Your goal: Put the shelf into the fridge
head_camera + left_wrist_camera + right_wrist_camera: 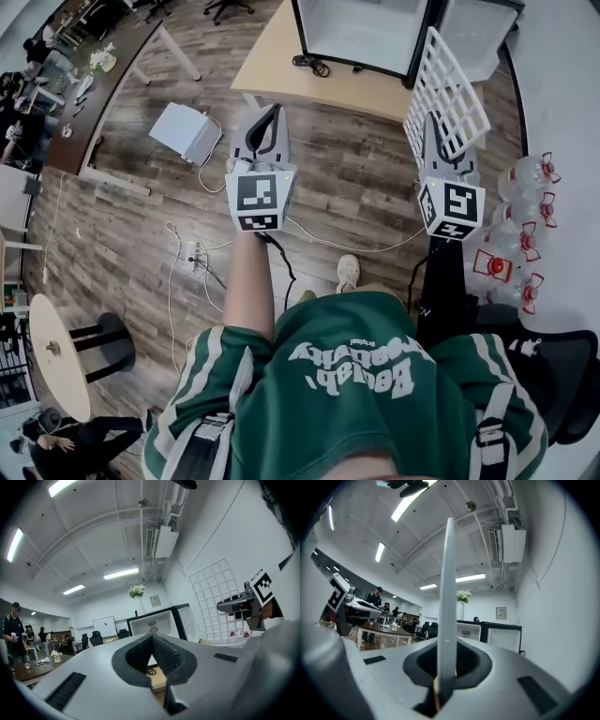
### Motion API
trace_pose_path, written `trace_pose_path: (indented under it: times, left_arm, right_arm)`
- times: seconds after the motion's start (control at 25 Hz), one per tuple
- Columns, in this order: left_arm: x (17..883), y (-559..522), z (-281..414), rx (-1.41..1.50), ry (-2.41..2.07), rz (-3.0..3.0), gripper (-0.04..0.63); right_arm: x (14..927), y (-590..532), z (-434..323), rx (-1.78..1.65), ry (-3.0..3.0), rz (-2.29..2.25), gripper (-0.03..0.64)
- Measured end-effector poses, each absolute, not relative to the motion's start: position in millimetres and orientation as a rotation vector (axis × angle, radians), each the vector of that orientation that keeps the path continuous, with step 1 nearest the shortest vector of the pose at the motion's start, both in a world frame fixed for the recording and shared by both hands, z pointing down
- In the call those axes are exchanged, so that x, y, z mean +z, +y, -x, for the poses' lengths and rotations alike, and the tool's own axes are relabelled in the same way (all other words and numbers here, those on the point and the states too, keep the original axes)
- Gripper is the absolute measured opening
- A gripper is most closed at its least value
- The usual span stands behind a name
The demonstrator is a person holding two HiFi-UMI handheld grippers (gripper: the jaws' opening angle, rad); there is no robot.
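Observation:
My right gripper is shut on the lower edge of a white wire shelf and holds it upright in the air, right of the wooden table. In the right gripper view the shelf shows edge-on as a white bar rising from the closed jaws of the right gripper. The fridge stands on the table ahead with its door swung open to the right. My left gripper is shut and empty, held at the same height to the left. From the left gripper I see the shelf and the fridge.
The wooden table carries a coiled cable. A white box and a power strip with cords lie on the floor. Several water bottles stand by the right wall. A round table is at lower left.

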State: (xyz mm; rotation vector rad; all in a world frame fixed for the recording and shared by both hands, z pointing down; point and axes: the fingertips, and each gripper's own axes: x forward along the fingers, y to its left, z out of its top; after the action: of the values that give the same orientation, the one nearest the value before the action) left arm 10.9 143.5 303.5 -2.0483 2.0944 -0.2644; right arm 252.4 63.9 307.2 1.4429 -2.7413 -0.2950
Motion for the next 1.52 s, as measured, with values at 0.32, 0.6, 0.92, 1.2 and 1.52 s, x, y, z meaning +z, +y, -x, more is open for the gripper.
trace_pose_path:
  times: [0.32, 0.6, 0.92, 1.2, 1.52]
  left_arm:
    - [297, 95, -23, -0.218, 2.077, 2.060, -0.006]
    - [296, 58, -21, -0.221, 2.061, 2.066, -0.006]
    - [296, 32, -12, -0.212, 2.025, 2.096, -0.006]
    - [299, 1, 10, -0.208, 2.006, 2.113, -0.006]
    - [302, -89, 63, -0.188, 1.921, 2.163, -0.006]
  right_arm:
    - [302, 17, -263, -0.300, -2.752, -1.473, 0.029]
    - [306, -19, -256, -0.310, -2.748, -1.466, 0.029]
    - [303, -47, -237, -0.320, -2.759, -1.460, 0.029]
    - [309, -76, -212, -0.376, -2.715, -1.477, 0.029]
    - [309, -145, -152, -0.450, -2.645, -1.519, 0.028]
